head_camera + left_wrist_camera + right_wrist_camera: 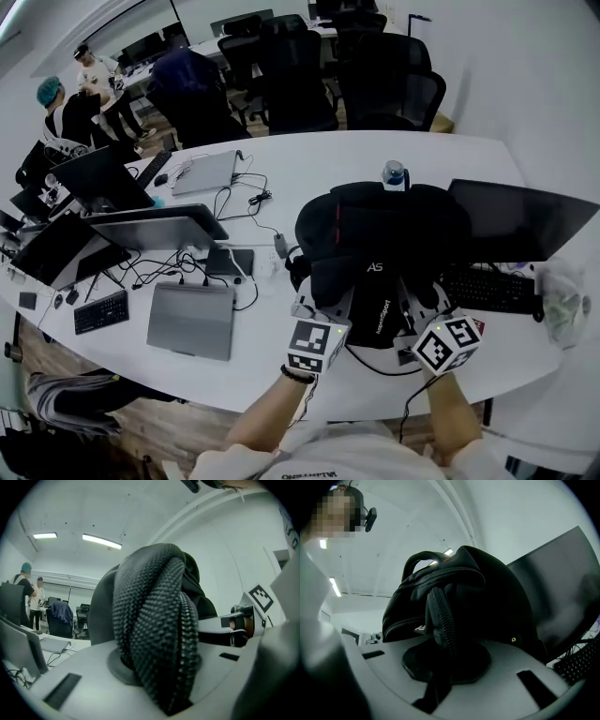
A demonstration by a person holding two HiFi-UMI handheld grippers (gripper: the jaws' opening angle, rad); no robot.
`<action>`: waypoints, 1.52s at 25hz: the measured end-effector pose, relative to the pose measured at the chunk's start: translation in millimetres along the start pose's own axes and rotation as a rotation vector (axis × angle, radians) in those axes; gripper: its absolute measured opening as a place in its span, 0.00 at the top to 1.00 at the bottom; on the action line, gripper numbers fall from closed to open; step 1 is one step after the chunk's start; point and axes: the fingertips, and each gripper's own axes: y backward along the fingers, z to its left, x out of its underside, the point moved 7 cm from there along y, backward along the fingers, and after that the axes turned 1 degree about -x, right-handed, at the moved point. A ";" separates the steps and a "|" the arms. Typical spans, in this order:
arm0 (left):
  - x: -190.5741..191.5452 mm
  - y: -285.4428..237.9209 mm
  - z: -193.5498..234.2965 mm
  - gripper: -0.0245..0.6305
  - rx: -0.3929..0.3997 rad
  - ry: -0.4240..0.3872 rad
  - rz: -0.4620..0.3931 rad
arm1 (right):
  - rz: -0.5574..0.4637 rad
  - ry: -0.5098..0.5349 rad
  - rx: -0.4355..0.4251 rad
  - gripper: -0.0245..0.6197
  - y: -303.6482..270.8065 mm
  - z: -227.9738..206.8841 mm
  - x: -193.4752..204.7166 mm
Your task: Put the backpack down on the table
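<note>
A black backpack [380, 234] with a red zip line sits over the white table [309, 155], just beyond both grippers, a blue-capped bottle [394, 173] in its side pocket. My left gripper [323, 309] is shut on a padded mesh shoulder strap [154, 634] that fills the left gripper view. My right gripper [422, 309] is shut on the other strap [440, 620], with the backpack [459, 597] and its top handle rising behind it. Whether the backpack's base touches the table is hidden.
A dark monitor [520, 220] and black keyboard [487, 289] lie right of the backpack. Laptops [192, 319], tablets and tangled cables [234, 202] cover the table's left. Office chairs [375, 80] and standing people [89, 94] are beyond the far edge.
</note>
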 end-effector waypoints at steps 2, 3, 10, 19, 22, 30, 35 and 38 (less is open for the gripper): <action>7.2 -6.8 2.6 0.85 0.000 0.010 0.013 | 0.008 -0.008 0.021 0.90 -4.9 -6.2 5.9; 12.7 -9.3 3.6 0.85 0.002 0.013 0.030 | 0.013 -0.012 0.035 0.90 -7.1 -9.3 10.3; 30.1 -23.7 17.4 0.85 -0.006 0.001 0.041 | 0.006 -0.006 0.059 0.90 -23.8 -18.7 25.6; 55.8 -25.0 20.8 0.83 -0.027 -0.064 0.040 | -0.054 0.085 0.116 0.84 -25.0 -23.9 51.0; 61.9 -23.7 21.9 0.83 -0.024 -0.062 0.015 | -0.092 0.160 0.149 0.82 -24.2 -20.9 57.7; 68.1 -21.5 23.1 0.82 -0.035 -0.062 -0.022 | -0.145 0.202 0.151 0.81 -23.9 -21.1 65.6; 69.4 -14.3 22.3 0.80 -0.035 -0.049 -0.033 | -0.133 0.181 0.121 0.80 -19.4 -20.3 67.7; 68.5 -3.4 20.4 0.77 -0.023 -0.044 -0.033 | -0.124 0.181 0.117 0.79 -10.3 -12.5 68.3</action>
